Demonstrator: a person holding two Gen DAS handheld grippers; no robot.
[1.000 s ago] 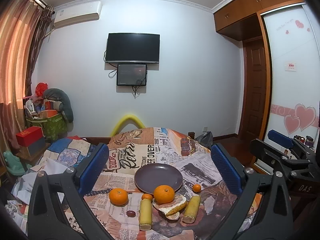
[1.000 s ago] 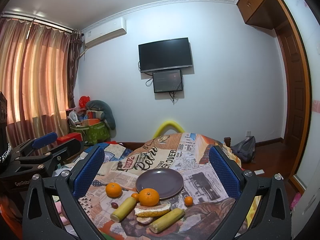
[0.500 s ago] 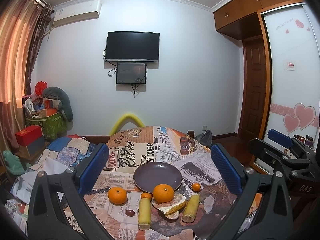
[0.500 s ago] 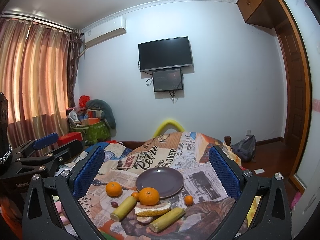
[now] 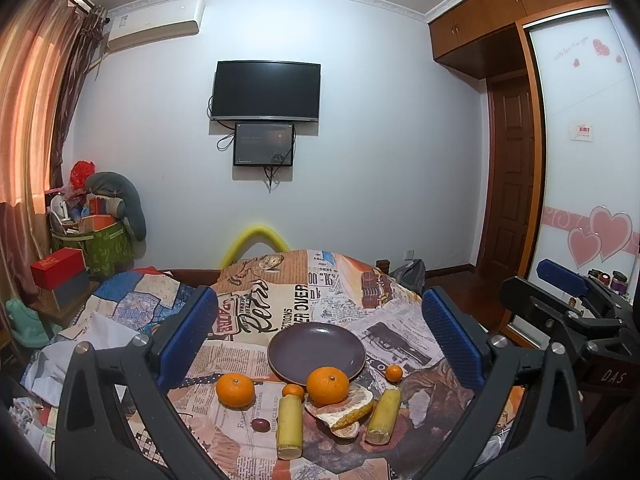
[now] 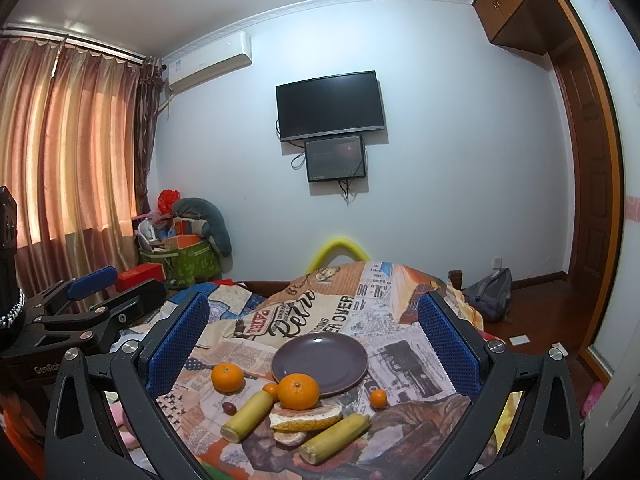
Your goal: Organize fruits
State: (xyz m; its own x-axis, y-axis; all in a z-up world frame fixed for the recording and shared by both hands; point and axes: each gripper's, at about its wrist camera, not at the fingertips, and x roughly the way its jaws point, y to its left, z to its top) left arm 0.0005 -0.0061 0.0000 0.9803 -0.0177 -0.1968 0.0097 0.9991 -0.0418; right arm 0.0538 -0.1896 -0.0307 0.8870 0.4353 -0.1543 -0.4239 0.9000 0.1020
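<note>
Wall-mounted television [image 5: 266, 91], air conditioner [image 5: 154, 24], orange curtains [image 6: 68, 140], wooden door [image 5: 512, 172], newspaper-print tablecloth [image 5: 280, 300]

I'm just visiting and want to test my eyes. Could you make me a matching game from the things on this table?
Things:
1. plate
2. biggest orange
3. grape
4. peel

Places or states:
A. small, dark, beside a yellow stick
B. nothing on it
C. touching the plate's near rim
D. lying between the two yellow sticks

Pairs: 1-B, 2-C, 3-A, 4-D

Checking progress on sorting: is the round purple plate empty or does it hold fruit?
Empty. The round purple plate shows a bare surface; the large orange sits at its near rim.
</note>
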